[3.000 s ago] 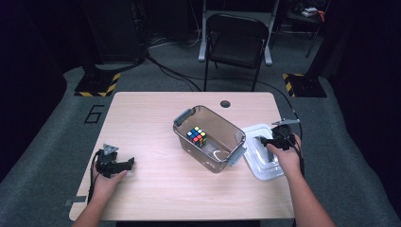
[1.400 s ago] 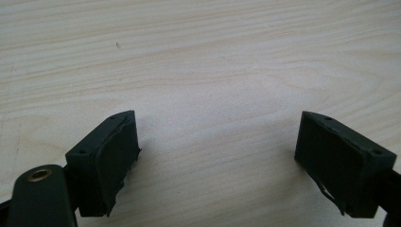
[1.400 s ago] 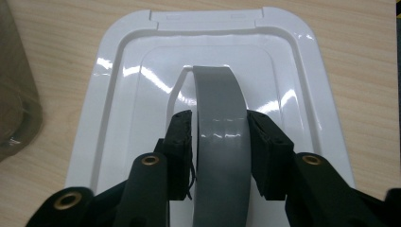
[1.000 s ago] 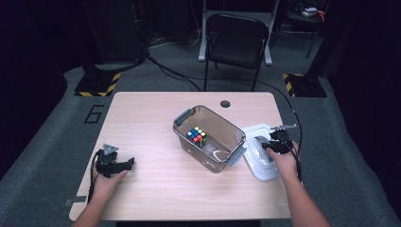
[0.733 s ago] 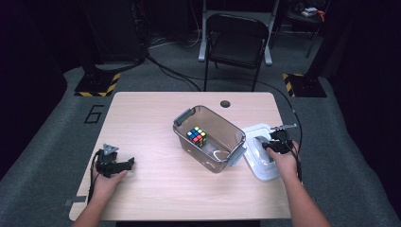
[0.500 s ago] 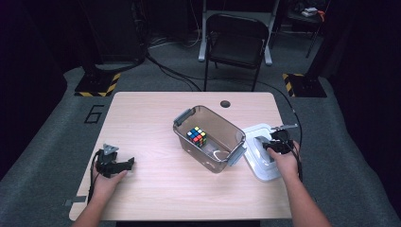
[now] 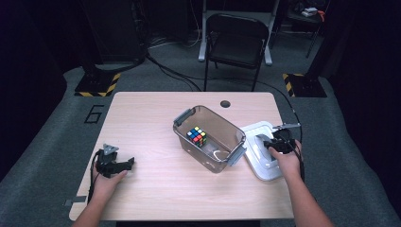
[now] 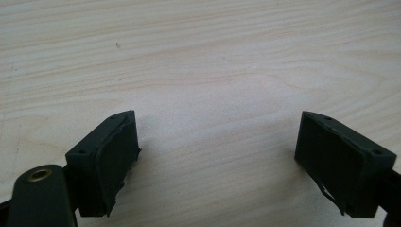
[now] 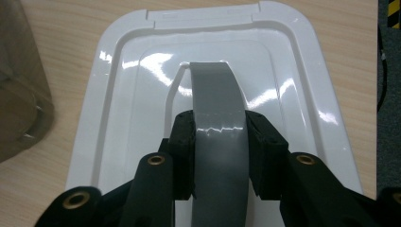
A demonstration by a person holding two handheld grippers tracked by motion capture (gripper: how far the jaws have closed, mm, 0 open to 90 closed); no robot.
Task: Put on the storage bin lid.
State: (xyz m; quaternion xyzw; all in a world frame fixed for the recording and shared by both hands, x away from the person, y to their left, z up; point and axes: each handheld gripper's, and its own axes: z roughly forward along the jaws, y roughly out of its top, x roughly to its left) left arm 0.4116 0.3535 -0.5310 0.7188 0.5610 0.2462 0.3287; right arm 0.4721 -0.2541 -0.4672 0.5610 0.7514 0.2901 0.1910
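A white lid point(image 7: 261, 150) point(image 9: 142, 85) with a grey handle point(image 9: 218, 118) lies flat on the table, right of a clear grey bin point(image 7: 210, 137). My right gripper point(image 7: 279, 144) point(image 9: 221, 146) is shut on that grey handle, its pads pressing both sides. Inside the bin sits a colourful puzzle cube point(image 7: 197, 135). My left gripper point(image 7: 118, 165) point(image 8: 217, 156) rests on the table at the near left, open, with only bare wood between its pads.
The wooden table point(image 7: 151, 118) has a round hole point(image 7: 225, 103) at its far edge. A black folding chair point(image 7: 236, 45) stands behind it. The bin's wall point(image 9: 19, 85) stands close to the lid's left side in the right gripper view.
My right gripper has shifted slightly on the lid. The left gripper, bin and cube have stayed put.
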